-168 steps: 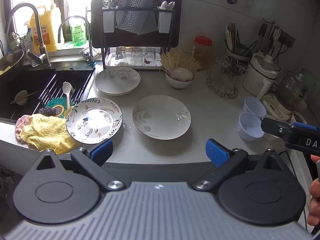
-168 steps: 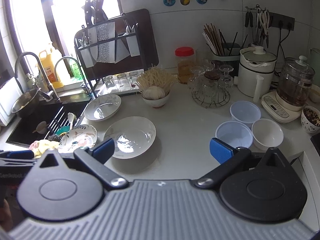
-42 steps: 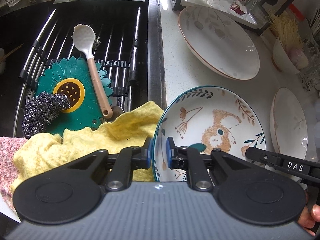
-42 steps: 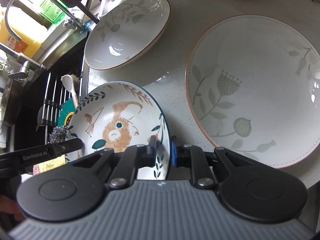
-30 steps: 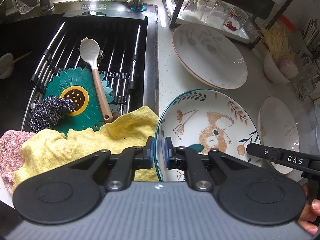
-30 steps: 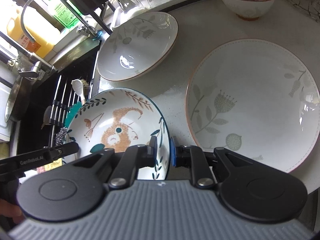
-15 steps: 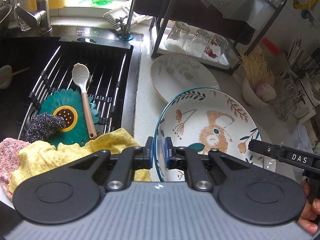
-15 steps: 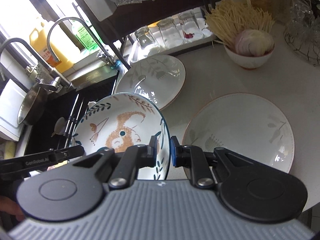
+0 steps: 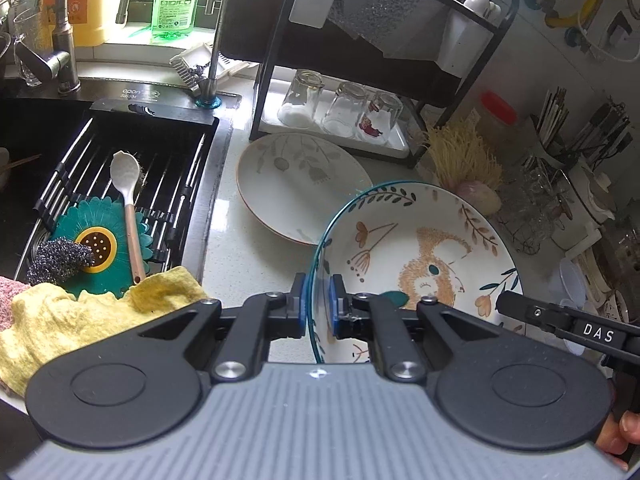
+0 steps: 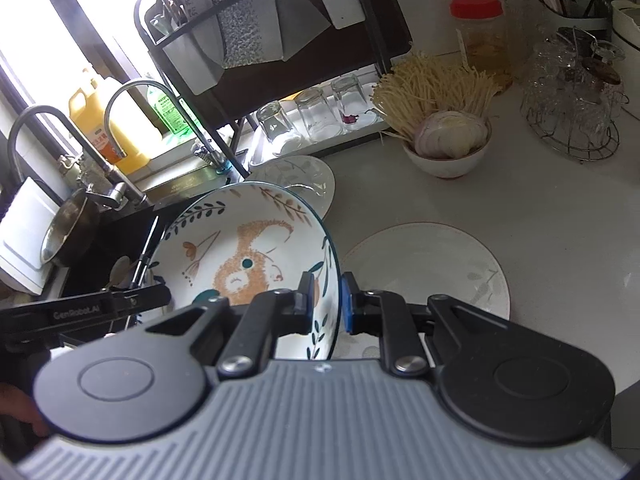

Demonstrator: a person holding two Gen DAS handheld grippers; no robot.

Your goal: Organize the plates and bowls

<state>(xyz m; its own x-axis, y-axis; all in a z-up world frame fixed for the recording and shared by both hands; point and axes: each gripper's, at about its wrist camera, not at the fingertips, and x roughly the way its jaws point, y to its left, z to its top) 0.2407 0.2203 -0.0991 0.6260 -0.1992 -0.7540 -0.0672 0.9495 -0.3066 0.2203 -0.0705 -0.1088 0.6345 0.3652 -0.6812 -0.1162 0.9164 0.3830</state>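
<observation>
1. Gripping opposite sides of one rim: the left gripper (image 9: 317, 312) has its fingers (image 9: 299, 304) narrowed onto the left rim of the bear plate (image 9: 416, 264), and the right gripper (image 10: 326, 306) has its fingers (image 10: 349, 304) narrowed onto the right rim of that plate. Pads press on the rim on both sides; nothing else is held.

2. Position of the plate: held clear of the worktop (image 10: 560, 216), tilted with its far edge up, hanging over the worktop's edge beside the sink (image 9: 120, 184).

3. Pose: both grippers point forward and downward and face each other across the plate. A hand (image 9: 624, 436) shows at the lower right of the left wrist view.

4. Risk, nearest: each hold is a thin pinch on a glazed rim. If the two hands drift apart or twist unevenly, the rim could slip out of one pair of pads and the plate would swing or drop.

5. Risk, middle: the near white plate (image 10: 432, 268) lies just beside and below the held one. A low pass could knock rim on rim.

6. Risk, further: the far white plate (image 9: 296, 184) sits near the rack (image 9: 360, 60) at the back edge, with upturned glasses (image 9: 344, 108) under it. Stacking there with too much tilt could chip an edge or strike a glass.

7. The yellow cloth (image 9: 80, 312) at the front edge lies clear of the plate.
</observation>
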